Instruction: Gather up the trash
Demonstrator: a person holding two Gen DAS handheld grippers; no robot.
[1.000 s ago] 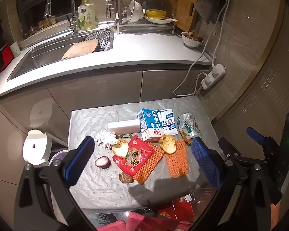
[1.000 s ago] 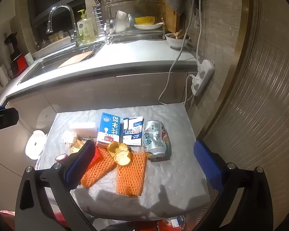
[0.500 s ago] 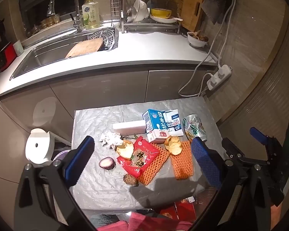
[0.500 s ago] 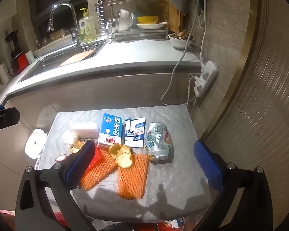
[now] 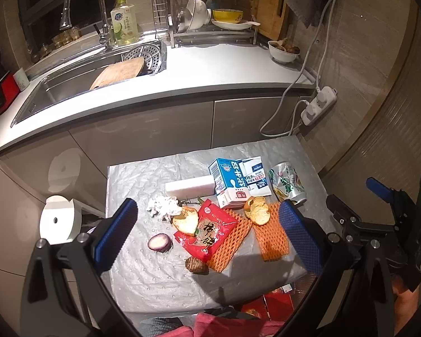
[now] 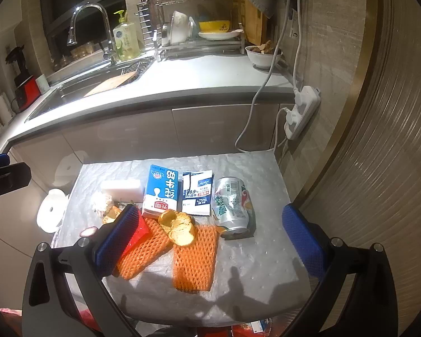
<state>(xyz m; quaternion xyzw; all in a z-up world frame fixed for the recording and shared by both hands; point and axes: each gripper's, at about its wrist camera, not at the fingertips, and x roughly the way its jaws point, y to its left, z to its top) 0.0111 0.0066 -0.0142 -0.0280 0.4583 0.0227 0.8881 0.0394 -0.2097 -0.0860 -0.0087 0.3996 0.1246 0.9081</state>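
Silver quilted cloth covers the small table [image 6: 266, 255], and on it the whole heap of trash lies untouched; over the last second both cameras have drawn back and risen a little, so the table looks smaller and more of the kitchen counter [image 5: 210, 73] shows above it; nothing on the cloth has shifted. I read that as a pause to survey, not a reach: collection has not begun, and no piece is yet chosen.

The left gripper [image 5: 207, 238] hangs above the near edge with its blue pads wide apart and nothing between them; the right gripper [image 6: 210, 241] does the same, spread and empty, above the near right part of the table.

The count, from both views: one blue milk carton [image 6: 161, 191] lying flat; one white and blue wipes packet [image 6: 198, 193] touching its right side; one crushed can [image 6: 233, 206] on its side just right of the packet; one white foam block [image 5: 189, 186] left of the carton; two orange foam nets [image 6: 195, 258], side by side; two pieces of citrus peel, one [image 6: 178, 226] across the nets, one [image 5: 186, 219] by the red snack wrapper [image 5: 207, 230]; one wrapper; one crumpled tissue [image 5: 164, 207]; one purple onion half [image 5: 160, 243]; one small brown lump [image 5: 196, 265], which I cannot identify.

No bin is clearly visible; a white round thing [image 5: 59, 219] stands off the left edge, its purpose unclear.
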